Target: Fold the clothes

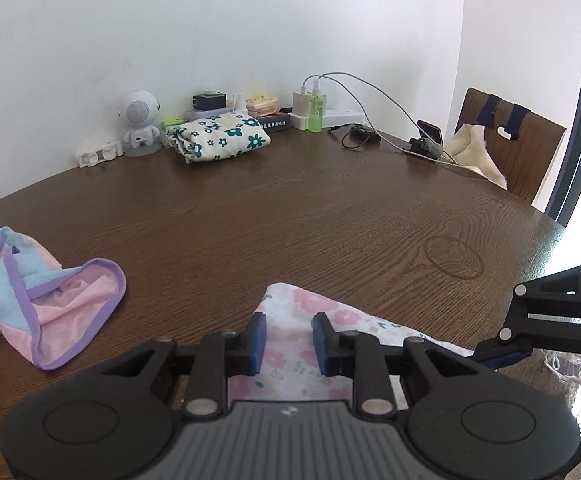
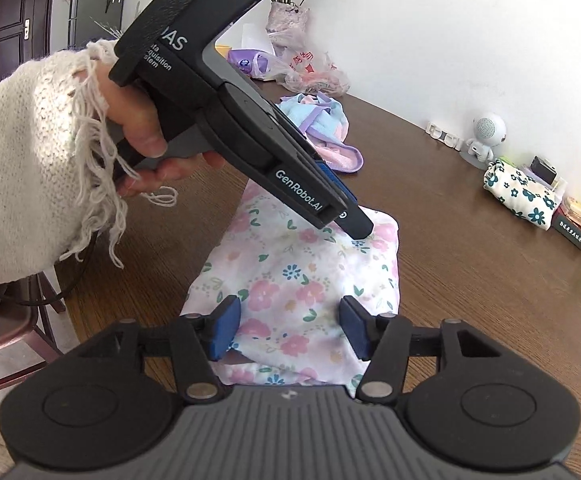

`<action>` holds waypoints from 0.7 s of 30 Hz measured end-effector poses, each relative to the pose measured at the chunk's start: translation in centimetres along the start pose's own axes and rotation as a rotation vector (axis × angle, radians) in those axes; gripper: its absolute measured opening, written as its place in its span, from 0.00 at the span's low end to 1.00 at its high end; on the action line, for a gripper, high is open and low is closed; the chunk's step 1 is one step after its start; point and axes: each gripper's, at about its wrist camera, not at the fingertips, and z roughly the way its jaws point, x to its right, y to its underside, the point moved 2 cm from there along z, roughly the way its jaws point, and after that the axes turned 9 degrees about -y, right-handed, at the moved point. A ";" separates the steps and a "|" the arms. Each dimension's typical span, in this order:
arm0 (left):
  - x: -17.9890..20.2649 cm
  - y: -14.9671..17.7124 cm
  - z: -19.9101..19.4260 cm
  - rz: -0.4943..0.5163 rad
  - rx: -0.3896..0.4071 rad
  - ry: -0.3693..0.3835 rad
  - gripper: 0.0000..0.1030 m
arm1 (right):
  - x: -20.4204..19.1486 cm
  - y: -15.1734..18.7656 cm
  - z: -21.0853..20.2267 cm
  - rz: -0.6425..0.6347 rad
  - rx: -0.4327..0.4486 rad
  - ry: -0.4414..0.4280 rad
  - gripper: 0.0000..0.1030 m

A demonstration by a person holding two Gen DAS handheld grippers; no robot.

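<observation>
**Q:** why's the pastel garment (image 1: 42, 304) just dumped at 9 o'clock in the left wrist view?

**A:** my guess, it's waiting its turn. Still crumpled, well apart from the piece being worked on. The teal-flower bundle (image 1: 218, 138) at 12 o'clock, back by the wall beside the little robot speaker (image 1: 140, 124), looks already folded and parked out of the way.

**Q:** and the one in hand?

**A:** the pink floral cloth (image 1: 290, 344) lies flat on the table (image 1: 330, 216) at the near edge, about 6 o'clock in both views. Looks folded down into a compact rectangle already.

**Q:** left gripper (image 1: 289, 340) holding it?

**A:** nope, its blue pads are apart with the cloth showing between them, gripping nothing. From the right wrist view it angles down from 10 o'clock with its tip at the cloth's far end, touching or just above, can't tell. Probably pinning or smoothing that edge.

**Q:** right gripper (image 2: 288, 328)?

**A:** also spread, wider even, straddling the near part of the cloth without clamping it. I'd say it's lined up to grab the near edge for another fold, or to slide the finished piece away.
</observation>
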 end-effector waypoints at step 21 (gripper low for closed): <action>-6.8 0.5 2.5 -0.155 -0.238 0.265 0.70 | 7.3 6.1 -2.5 0.999 0.120 -0.222 0.75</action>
